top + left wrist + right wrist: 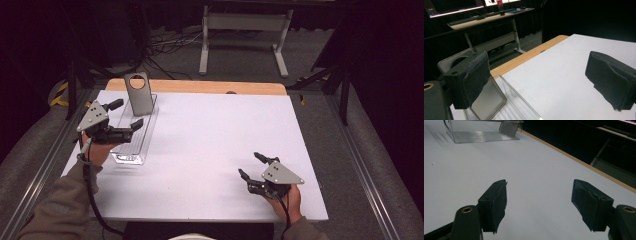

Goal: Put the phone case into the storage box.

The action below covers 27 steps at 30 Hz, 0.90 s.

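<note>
A clear plastic tray lies lengthwise on the left of the white table. A grey metal plate with a round hole near its top stands tilted at the tray's far end. My left gripper is open and hovers over the tray's middle, just short of the plate. In the left gripper view the plate stands partly behind the left jaw, inside the tray. My right gripper is open near the front right, low over bare table. The right gripper view shows the tray and plate far off.
The table's wooden far edge shows beyond the white sheet. Metal rails run along both sides of the table. A desk frame and cables lie on the floor behind. Another desk with keyboards stands farther back.
</note>
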Available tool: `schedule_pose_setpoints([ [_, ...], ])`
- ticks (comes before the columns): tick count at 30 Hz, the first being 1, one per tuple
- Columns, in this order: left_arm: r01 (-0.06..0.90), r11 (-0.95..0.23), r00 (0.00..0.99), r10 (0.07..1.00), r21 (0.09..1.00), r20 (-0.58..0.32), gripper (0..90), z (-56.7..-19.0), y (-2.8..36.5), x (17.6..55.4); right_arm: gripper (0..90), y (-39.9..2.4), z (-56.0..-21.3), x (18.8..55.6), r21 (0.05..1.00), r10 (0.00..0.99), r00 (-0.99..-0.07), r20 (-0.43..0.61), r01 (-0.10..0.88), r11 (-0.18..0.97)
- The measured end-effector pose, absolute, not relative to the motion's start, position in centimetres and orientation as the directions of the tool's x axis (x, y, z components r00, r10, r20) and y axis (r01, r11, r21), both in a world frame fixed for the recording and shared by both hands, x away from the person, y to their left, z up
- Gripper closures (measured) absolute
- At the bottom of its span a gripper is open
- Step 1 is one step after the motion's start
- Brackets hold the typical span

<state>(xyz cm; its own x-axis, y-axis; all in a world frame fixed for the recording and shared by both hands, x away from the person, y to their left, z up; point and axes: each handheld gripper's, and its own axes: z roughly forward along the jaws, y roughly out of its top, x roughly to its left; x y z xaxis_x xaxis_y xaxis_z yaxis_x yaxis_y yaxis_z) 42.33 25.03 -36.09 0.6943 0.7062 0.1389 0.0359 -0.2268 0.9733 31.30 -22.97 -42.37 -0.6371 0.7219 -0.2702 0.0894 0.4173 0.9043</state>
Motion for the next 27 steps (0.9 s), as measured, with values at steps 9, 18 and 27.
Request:
schedule_pose_setpoints([
  [9, 0.016, -0.242, 0.723, 0.673, 0.97, 0.156, 6.0, -36.0, 24.2, 41.2, 29.0, -23.2, -42.0, 31.1, 0.91, 0.729, -0.627, -0.274, 0.077, 0.408],
  [18, -0.002, -0.232, 0.748, 0.645, 0.973, 0.156, 5.7, -35.9, 23.4, 40.1, 29.0, -23.3, -41.9, 31.1, 0.911, 0.731, -0.626, -0.273, 0.077, 0.405],
  [27, -0.028, -0.224, 0.761, 0.628, 0.974, 0.166, 5.5, -35.9, 22.8, 39.2, 29.0, -23.4, -41.8, 31.1, 0.913, 0.736, -0.621, -0.27, 0.077, 0.4],
])
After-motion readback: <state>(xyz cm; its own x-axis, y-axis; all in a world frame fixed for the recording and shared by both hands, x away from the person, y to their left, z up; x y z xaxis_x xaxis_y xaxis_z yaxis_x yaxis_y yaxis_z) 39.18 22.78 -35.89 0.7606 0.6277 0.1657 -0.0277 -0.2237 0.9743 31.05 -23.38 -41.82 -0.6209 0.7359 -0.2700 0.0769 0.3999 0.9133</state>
